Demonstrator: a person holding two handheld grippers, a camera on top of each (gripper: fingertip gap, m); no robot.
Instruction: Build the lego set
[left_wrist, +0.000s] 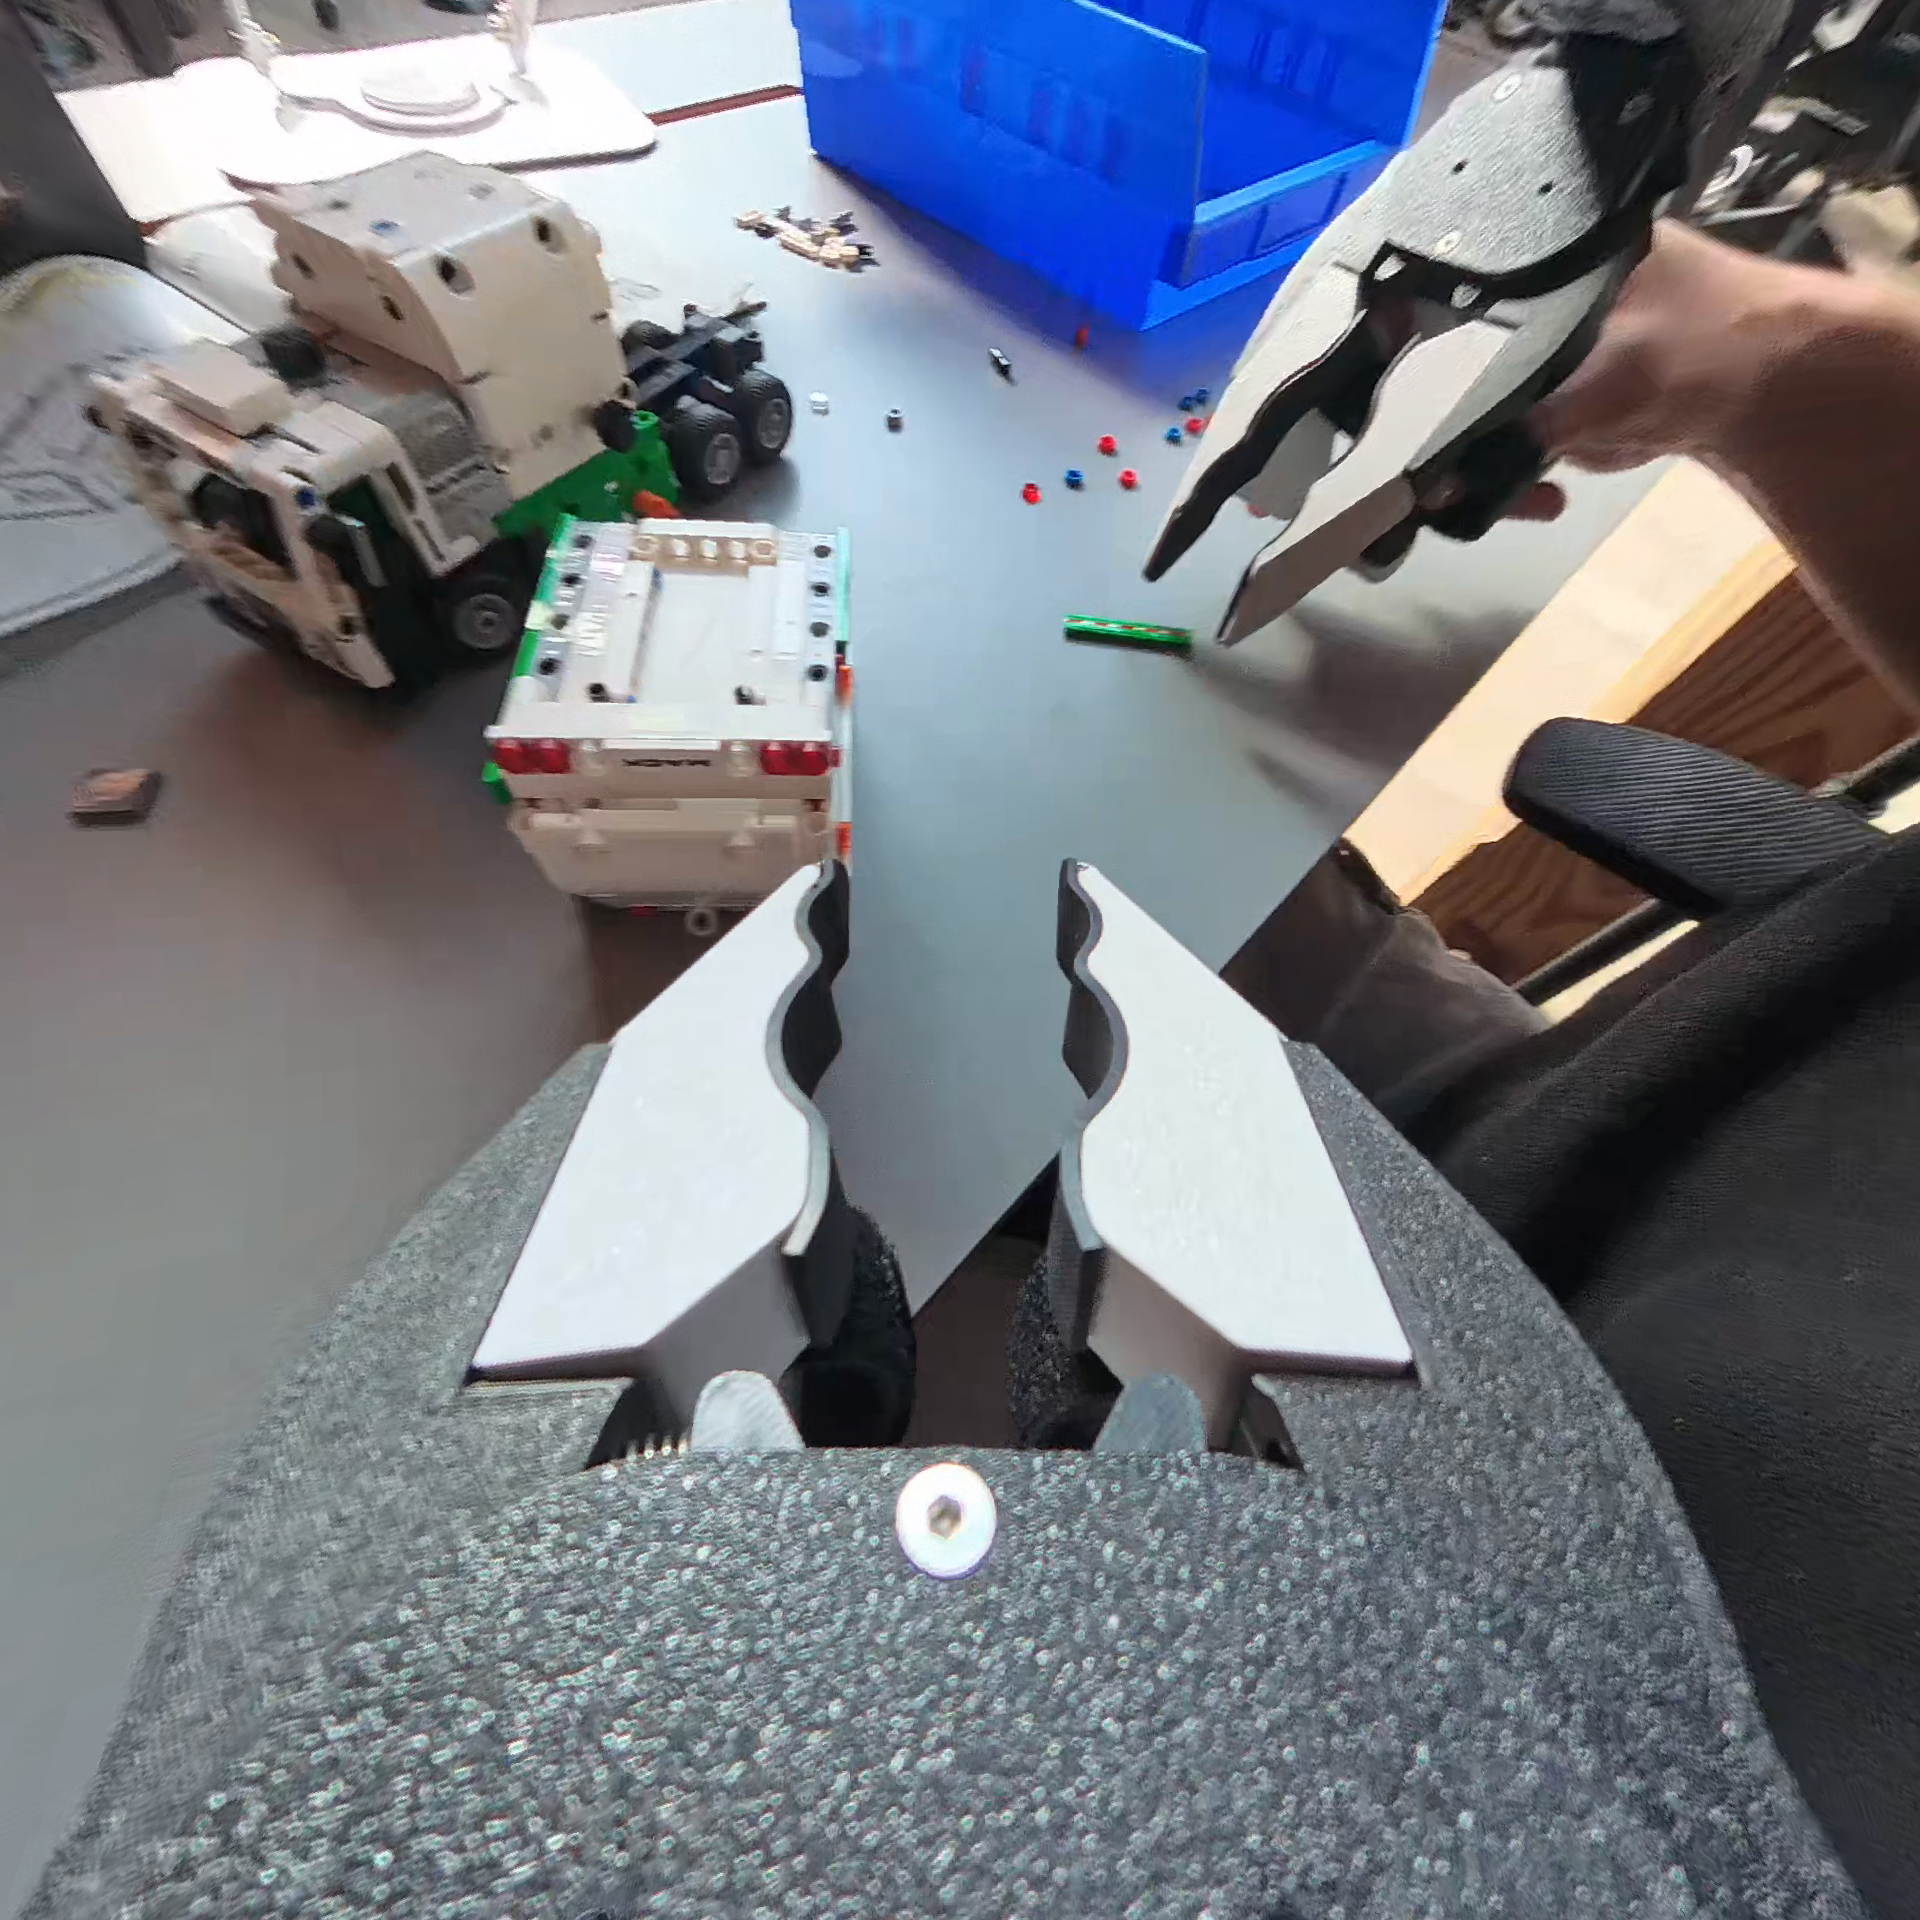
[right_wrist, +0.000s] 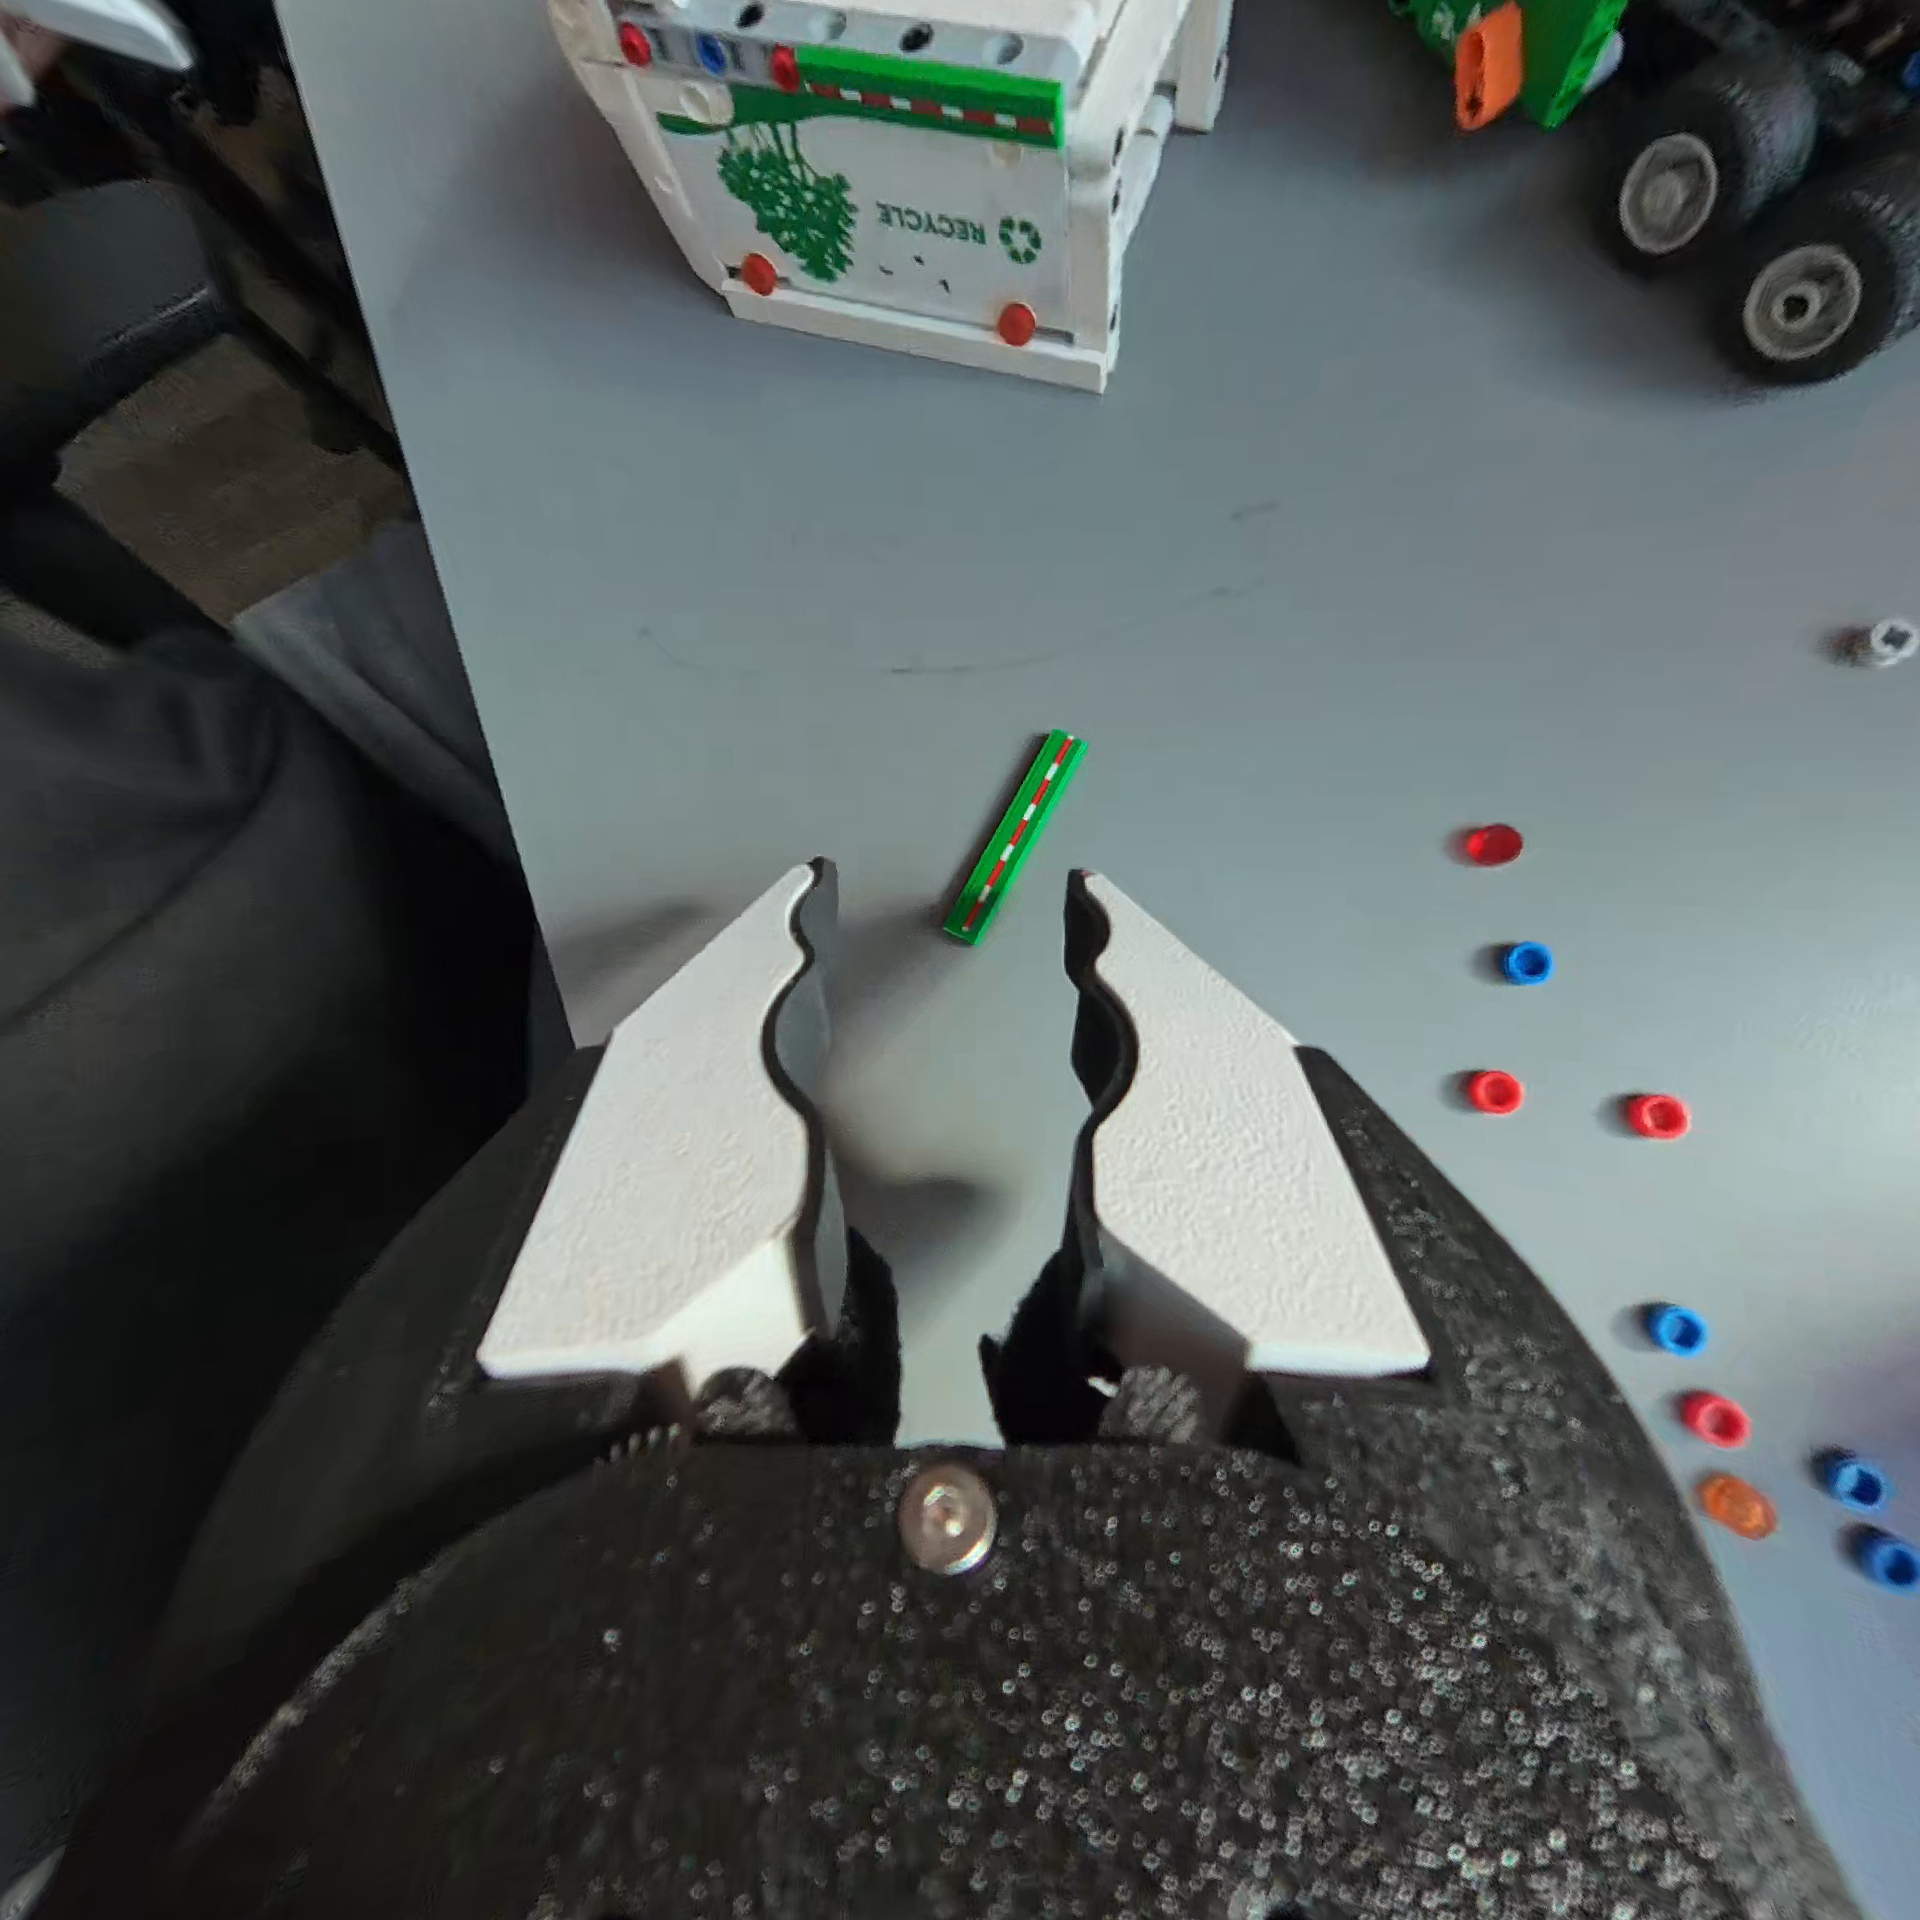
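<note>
A flat green strip with a red-and-white line (right_wrist: 1015, 836) lies on the grey table, also visible in the left wrist view (left_wrist: 1127, 632). My right gripper (right_wrist: 943, 871) is open and empty, its tips just short of the strip; in the left wrist view it (left_wrist: 1190, 603) hovers right beside the strip. A white box body with green trim (left_wrist: 670, 717) stands near the table's edge, seen from its side in the right wrist view (right_wrist: 883, 187). A white and green truck (left_wrist: 395, 416) stands behind it. My left gripper (left_wrist: 951, 868) is open and empty, just right of the box.
A blue bin (left_wrist: 1101, 135) stands at the back. Small red and blue studs (right_wrist: 1579, 1112) are scattered on the table to the right of the strip. The truck's black wheels (right_wrist: 1766, 249) are at the far right. A black chair arm (left_wrist: 1683, 810) lies off the table edge. About 20 cm separates my left fingertips from my right.
</note>
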